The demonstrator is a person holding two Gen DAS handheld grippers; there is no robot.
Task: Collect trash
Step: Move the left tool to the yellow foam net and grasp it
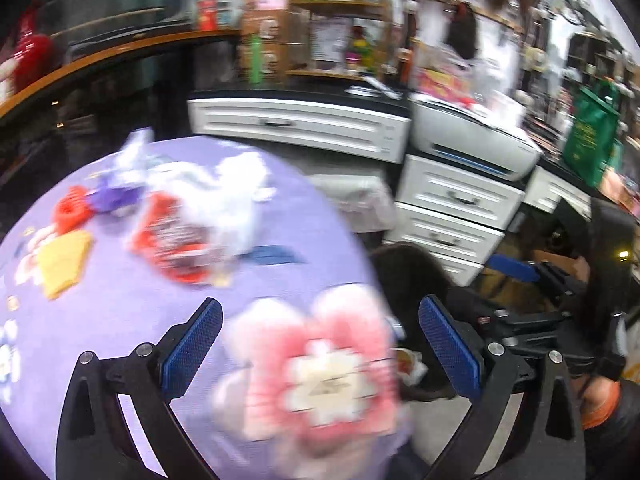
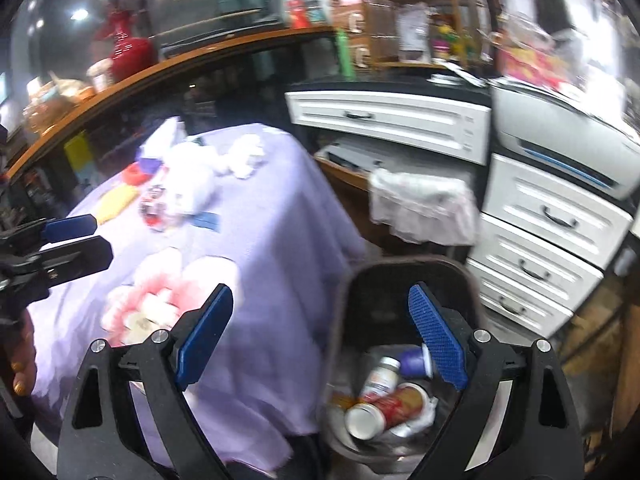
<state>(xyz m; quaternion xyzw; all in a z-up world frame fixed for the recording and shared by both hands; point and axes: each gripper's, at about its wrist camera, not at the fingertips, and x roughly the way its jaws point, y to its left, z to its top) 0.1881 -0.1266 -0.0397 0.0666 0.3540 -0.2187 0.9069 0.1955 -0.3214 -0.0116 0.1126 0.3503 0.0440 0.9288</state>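
A table under a purple flowered cloth (image 1: 120, 320) (image 2: 256, 240) carries trash at its far side: a red wrapper (image 1: 176, 240) (image 2: 154, 210), crumpled white paper (image 1: 236, 196) (image 2: 188, 188), a purple wrapper (image 1: 112, 196), a red ring-shaped piece (image 1: 72, 208) and a yellow piece (image 1: 66, 262) (image 2: 116, 202). My left gripper (image 1: 320, 344) is open and empty above the near table edge; it also shows in the right wrist view (image 2: 80, 240). My right gripper (image 2: 320, 344) is open and empty above a dark bin (image 2: 400, 276) that holds a red can (image 2: 388, 408), a bottle (image 2: 380, 380) and a purple cup (image 2: 416, 364).
White drawer units (image 2: 536, 240) (image 1: 448, 216) and a printer (image 2: 560, 140) (image 1: 472, 136) stand right of the bin. A white-bagged basket (image 2: 420, 204) sits behind it. A curved wooden counter (image 2: 160, 68) with a red vase (image 2: 128, 52) runs behind the table.
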